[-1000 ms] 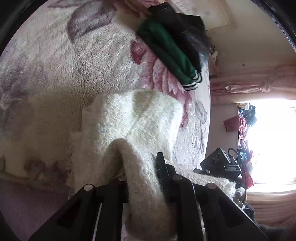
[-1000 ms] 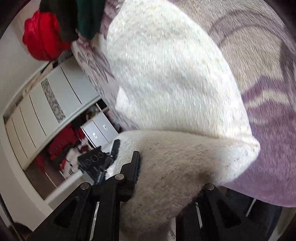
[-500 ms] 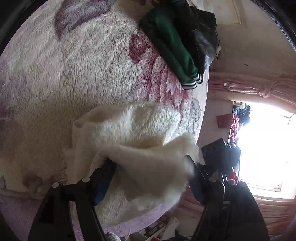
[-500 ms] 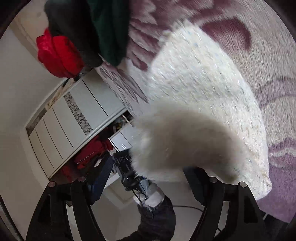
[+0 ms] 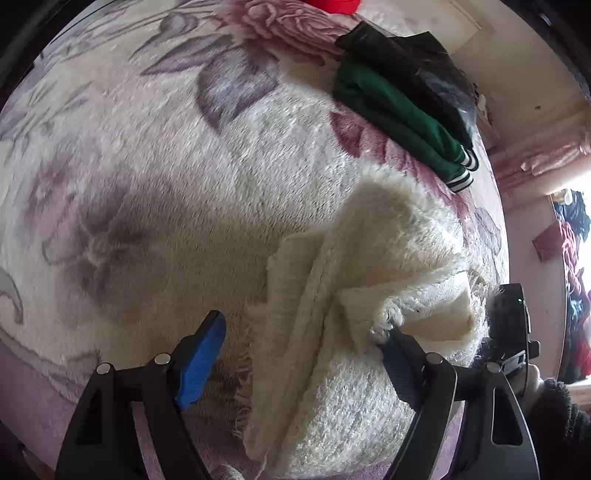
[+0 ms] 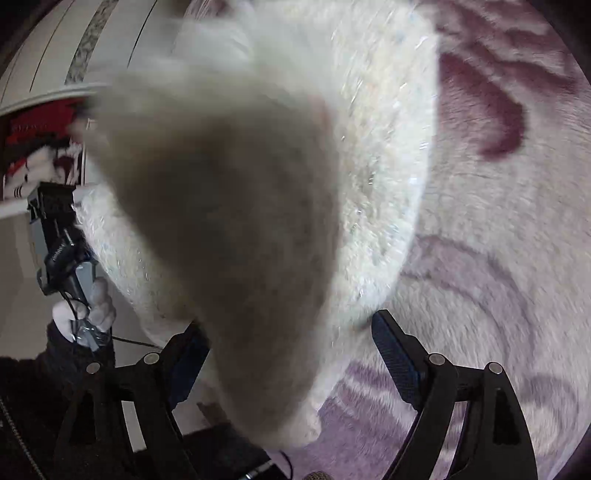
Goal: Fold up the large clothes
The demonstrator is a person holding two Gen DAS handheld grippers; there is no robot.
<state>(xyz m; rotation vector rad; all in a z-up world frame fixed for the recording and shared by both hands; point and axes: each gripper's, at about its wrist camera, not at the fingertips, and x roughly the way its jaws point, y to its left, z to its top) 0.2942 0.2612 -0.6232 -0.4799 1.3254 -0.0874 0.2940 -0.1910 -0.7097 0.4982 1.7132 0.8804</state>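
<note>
A cream fuzzy knit garment [image 5: 373, 280] lies bunched on the floral plush blanket [image 5: 184, 177] near the bed's edge. My left gripper [image 5: 303, 343] is open, its blue pads [image 5: 201, 356] spread wide, and the garment lies between and under them with a frayed corner resting on the right finger. In the right wrist view the same garment [image 6: 240, 206] fills the middle, blurred and draped between the fingers. My right gripper [image 6: 291, 354] is open and holds nothing.
Folded green and black clothes [image 5: 402, 99] lie at the blanket's far side, with something red [image 5: 332, 3] beyond. The other hand-held gripper [image 5: 511, 328] shows at the right. A white wardrobe [image 6: 55, 55] stands left in the right wrist view.
Both grippers were shut on the cream garment one second ago. Both have opened and let it drop onto the blanket, and the left one has pulled back.
</note>
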